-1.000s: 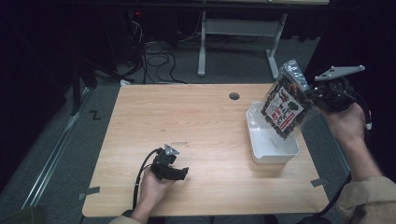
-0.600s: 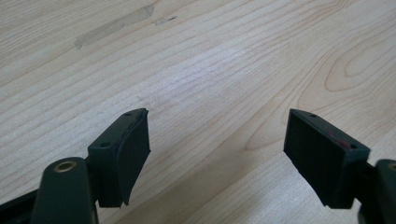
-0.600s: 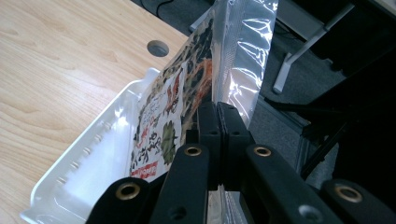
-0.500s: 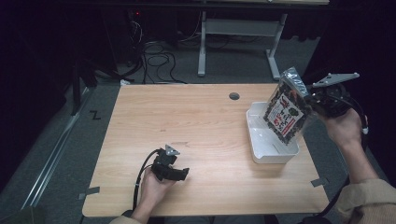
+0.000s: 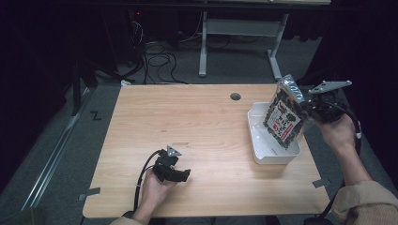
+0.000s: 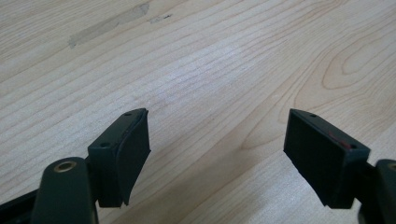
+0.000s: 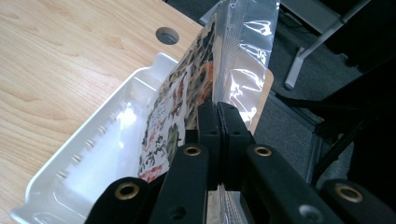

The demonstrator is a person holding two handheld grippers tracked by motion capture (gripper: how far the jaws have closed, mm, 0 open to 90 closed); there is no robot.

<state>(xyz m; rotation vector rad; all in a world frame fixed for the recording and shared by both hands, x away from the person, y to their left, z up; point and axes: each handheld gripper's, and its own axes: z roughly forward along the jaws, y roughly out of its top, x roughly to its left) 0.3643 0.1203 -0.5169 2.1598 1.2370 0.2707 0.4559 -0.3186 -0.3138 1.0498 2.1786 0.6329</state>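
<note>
Bag (image 5: pixel 284 121) pinched in right gripper (image 7: pixel 218 112) (over white tray (image 5: pixel 256 125)); left gripper (image 6: pixel 217 154) open, empty.

Bench (image 5: pixel 197 122): pale wood-grain top, smooth, satin, w/ a soft sheen in the left gripper view & one dull scuffed streak near its far edge. Snack pouch (image 5: pixel 284 117): glossy plastic film, printed front, clear crinkly seal strip at the top throwing bright glare. Tray (image 5: pixel 274 157): white moulded plastic, thin, shiny, ribbed along its wall. Right tongs (image 7: pixel 218 116): matt black plastic arms, brass-look rivets. Left tongs (image 6: pixel 217 154): same matt black, pads look rubbery & dull. Floor around the bench: grey carpet, rough. Person's sleeve (image 5: pixel 363 201): tan cloth, soft.
</note>
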